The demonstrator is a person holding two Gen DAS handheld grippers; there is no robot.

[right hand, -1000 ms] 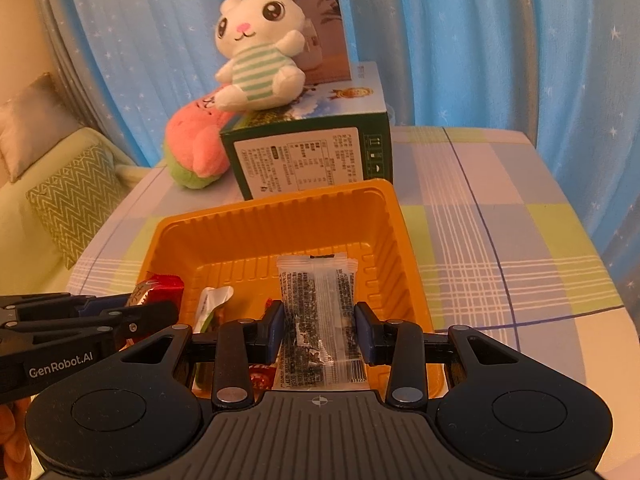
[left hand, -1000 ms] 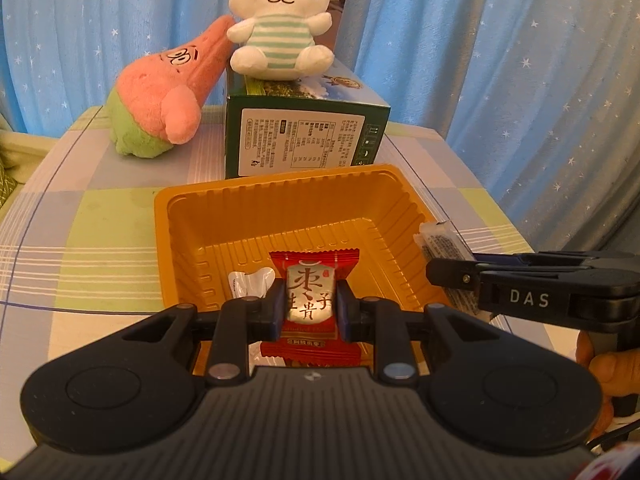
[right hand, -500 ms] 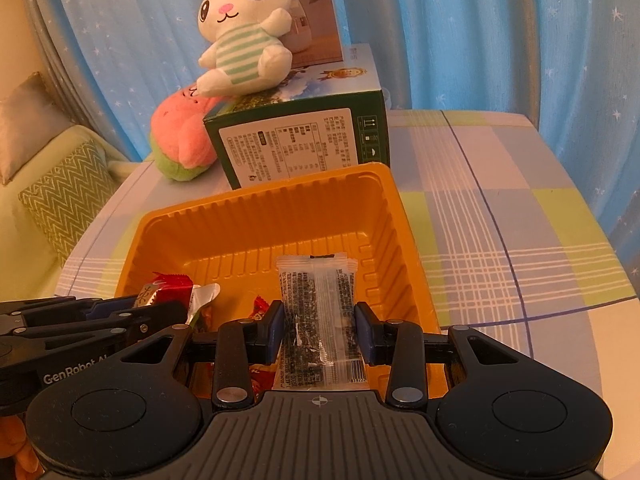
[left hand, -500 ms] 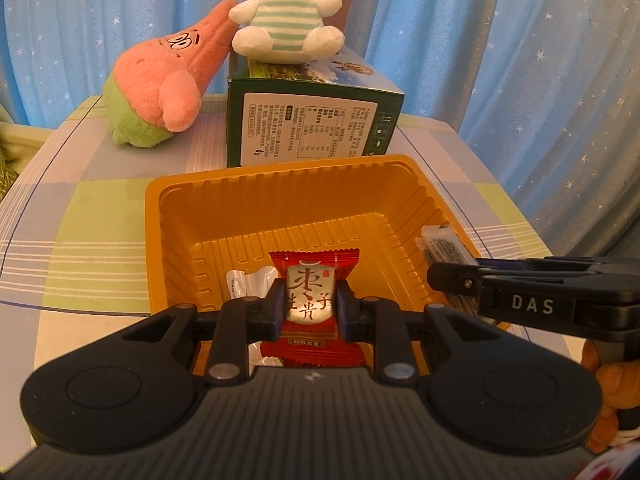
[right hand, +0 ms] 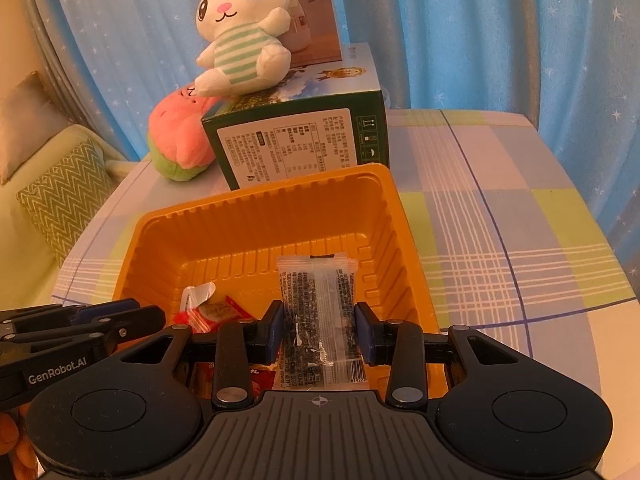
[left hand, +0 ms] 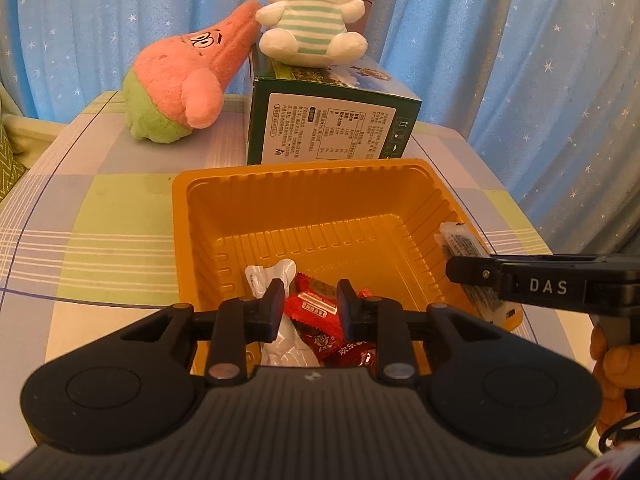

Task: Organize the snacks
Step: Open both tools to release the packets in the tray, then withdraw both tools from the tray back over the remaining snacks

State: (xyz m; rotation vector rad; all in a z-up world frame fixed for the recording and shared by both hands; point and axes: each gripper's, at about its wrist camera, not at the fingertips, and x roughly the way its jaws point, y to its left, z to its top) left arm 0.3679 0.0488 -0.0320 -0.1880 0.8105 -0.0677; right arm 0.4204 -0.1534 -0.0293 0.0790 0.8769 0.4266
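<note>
Snacks lie in the ribbed orange plastic tray [left hand: 304,184] at its near edge: red wrappers [left hand: 320,312], a white packet [left hand: 276,280]. Left gripper [left hand: 308,304] jaws spread, empty; right gripper [right hand: 320,324] pinches a clear dark-speckled sachet [right hand: 316,304] above the tray, yet to drop.

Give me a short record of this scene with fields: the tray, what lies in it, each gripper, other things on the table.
tray: orange tray on the checked table
in tray: red packets, white packet
left gripper: over the tray, fingers apart, gripping nothing
right gripper: fingers shut on a clear packet of dark bits, over the tray
behind tray: green box with rabbit plush on top; pink plush beside it
</note>
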